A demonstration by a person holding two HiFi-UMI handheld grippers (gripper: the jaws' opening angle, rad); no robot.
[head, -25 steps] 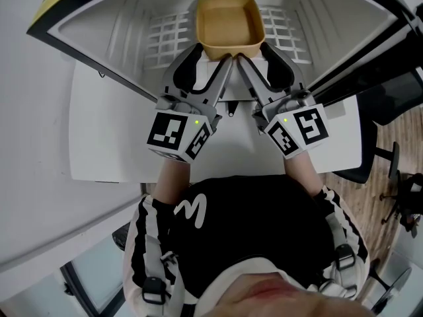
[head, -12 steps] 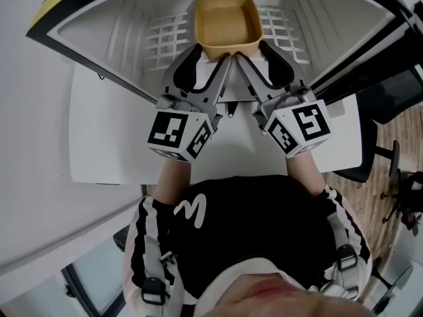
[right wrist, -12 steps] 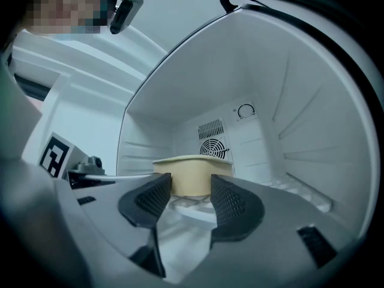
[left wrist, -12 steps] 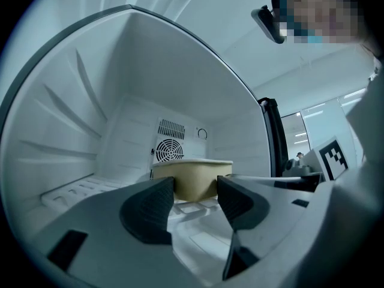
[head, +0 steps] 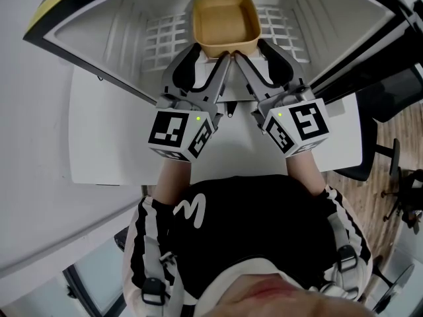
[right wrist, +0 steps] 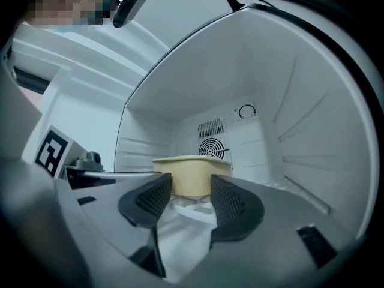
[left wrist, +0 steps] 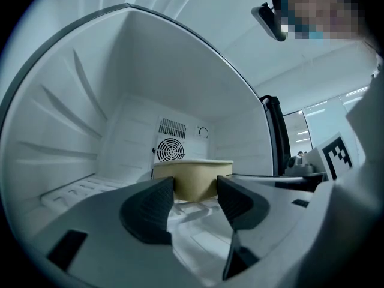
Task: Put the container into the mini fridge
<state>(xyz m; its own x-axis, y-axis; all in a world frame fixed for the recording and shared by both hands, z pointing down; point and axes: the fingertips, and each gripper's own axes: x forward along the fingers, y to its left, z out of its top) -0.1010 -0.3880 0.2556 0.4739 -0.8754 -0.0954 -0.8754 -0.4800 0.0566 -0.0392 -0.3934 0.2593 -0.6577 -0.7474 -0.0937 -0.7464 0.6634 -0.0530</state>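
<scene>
I have both tools reaching over the white counter into the open mini fridge. The left gripper and right gripper both have their fingers released, with nothing between them. Just past their tips, the tan container sits on the wire shelf, with the fan grille behind it.

Right gripper with dark ribbed jaws apart, tan container showing in the gap just past their tips, inside the white mini fridge, round fan grille on the back wall behind it
</scene>
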